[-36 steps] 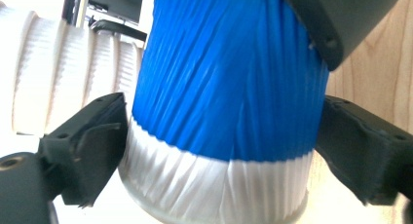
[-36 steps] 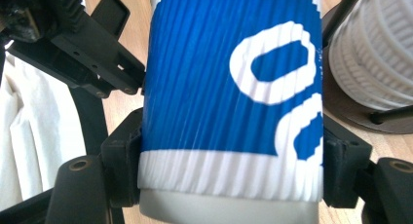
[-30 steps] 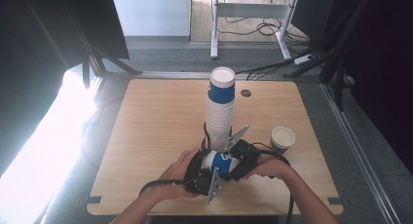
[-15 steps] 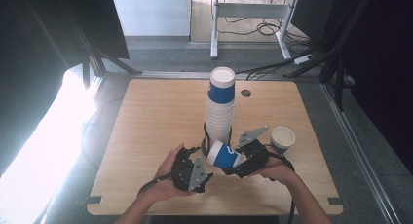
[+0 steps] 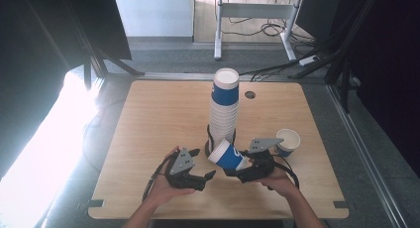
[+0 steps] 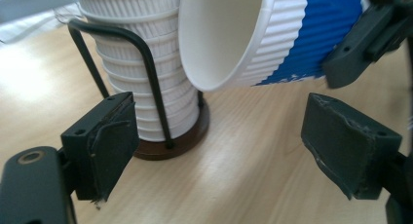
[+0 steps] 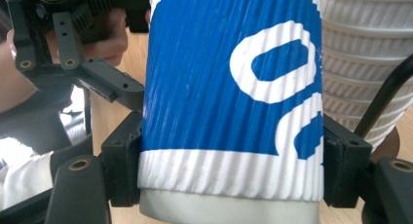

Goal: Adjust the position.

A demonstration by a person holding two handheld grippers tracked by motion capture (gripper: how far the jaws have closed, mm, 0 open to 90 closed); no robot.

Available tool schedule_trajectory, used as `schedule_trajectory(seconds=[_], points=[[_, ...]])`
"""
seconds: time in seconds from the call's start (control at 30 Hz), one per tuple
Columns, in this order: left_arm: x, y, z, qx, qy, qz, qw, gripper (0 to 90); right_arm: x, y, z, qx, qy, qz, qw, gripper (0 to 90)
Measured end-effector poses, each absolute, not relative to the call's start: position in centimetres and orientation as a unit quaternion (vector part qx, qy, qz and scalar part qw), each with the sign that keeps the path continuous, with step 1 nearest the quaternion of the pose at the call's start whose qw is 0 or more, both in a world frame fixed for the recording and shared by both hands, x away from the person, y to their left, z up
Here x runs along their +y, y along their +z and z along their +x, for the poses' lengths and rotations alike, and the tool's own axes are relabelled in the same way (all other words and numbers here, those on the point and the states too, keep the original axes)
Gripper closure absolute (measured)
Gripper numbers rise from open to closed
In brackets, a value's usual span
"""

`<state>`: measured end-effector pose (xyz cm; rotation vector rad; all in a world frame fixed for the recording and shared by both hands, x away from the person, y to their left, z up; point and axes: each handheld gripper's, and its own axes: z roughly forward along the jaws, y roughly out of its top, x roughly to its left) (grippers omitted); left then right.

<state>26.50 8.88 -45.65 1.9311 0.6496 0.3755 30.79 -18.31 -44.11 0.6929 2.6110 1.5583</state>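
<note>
- Your right gripper (image 5: 236, 171) clamps a blue-and-white ribbed paper cup (image 5: 226, 155) near its base, both jaws pressed flat against the cup's sides; the cup lies tipped on its side, its open white mouth pointing left and slightly away from you.
- The cup hangs above the wooden table (image 5: 148, 119) at its near middle, just in front of the tall stack of cups (image 5: 224, 106) standing in a black wire holder (image 6: 146, 73) on a round brown base.
- In the right gripper view, the cup's blue band carries white lettering above a white ribbed strip at the bottom.
- Your left gripper (image 5: 205, 177) sits to the left of the cup, its jaws spread wide and holding nothing; in the left gripper view, the cup's mouth fills the space above and between them.
- A second cup (image 5: 288, 141) stands upright on the table to the right.
- Compared with half a second ago, your left gripper has drawn back from the cup to the left, and a full second ago both grippers met at the cup.
</note>
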Motion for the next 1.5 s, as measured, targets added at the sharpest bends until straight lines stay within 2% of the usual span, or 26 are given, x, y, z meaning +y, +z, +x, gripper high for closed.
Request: schedule_trajectory(seconds=[0.4, 1.1, 1.5], points=[[8.7, -45.9, 26.4, 0.290, 0.114, 0.795, 0.520, 13.9, -18.0, -45.4, 29.7, 0.810, 0.540, 0.226, 0.048, 27.0], [8.8, -46.6, 27.2, 0.333, -0.017, 0.745, 0.578, 12.0, -17.4, -48.0, 28.3, 0.779, 0.573, 0.236, 0.093, 27.0], [8.1, -46.7, 27.6, 0.339, -0.056, 0.727, 0.594, 11.4, -17.1, -48.0, 27.7, 0.771, 0.586, 0.226, 0.110, 27.2]])
